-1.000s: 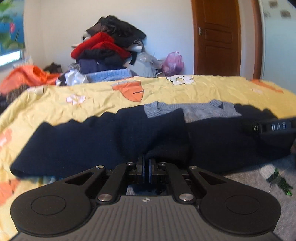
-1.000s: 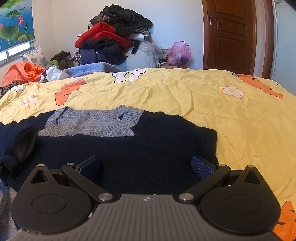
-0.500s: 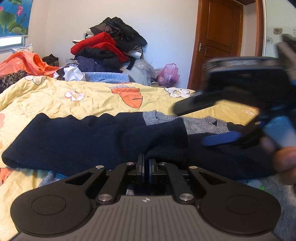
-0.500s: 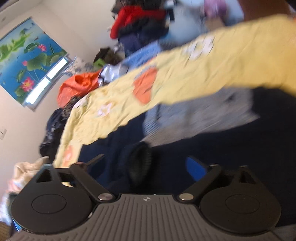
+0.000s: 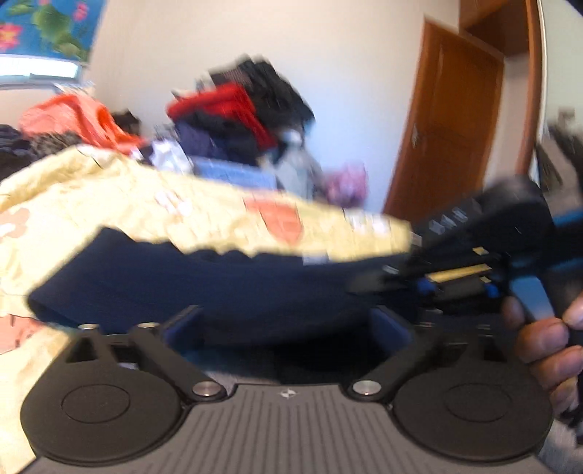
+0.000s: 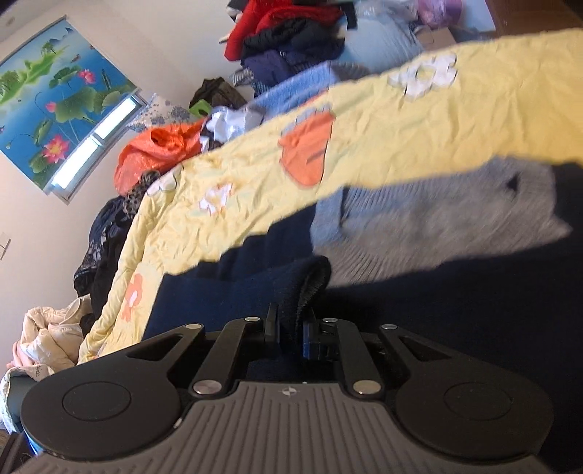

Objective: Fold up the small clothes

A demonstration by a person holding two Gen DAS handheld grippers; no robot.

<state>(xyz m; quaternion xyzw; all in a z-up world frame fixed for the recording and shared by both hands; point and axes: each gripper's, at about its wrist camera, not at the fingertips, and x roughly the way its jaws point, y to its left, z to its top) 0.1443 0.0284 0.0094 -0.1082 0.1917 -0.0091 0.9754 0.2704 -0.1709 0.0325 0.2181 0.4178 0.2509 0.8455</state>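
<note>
L gripper point(image 5: 288, 324) jaws opening, wide apart, navy sweater point(image 5: 204, 280) just ahead betw them, not pinched; R gripper point(image 6: 291, 330) jaws closing, clamped on sweater's dark cuff point(image 6: 306, 288); sweater flat on yellow bedspread point(image 6: 437, 120)

Dark navy knitted sweater point(image 6: 455, 310) showing grey ribbed inner collar panel point(image 6: 437, 218). Yellow crinkled bedspread point(image 6: 455, 120) carrying orange patches and white flower prints. Heap of clothes point(image 6: 291, 32) showing red, black and dark blue. Orange shiny garment point(image 6: 160, 153) lying at bed's far edge. Blue lotus-pattern window blind point(image 6: 54, 105) displaying green leaves, pink blooms. Brown wooden door point(image 5: 444, 120) showing against white wall.
</note>
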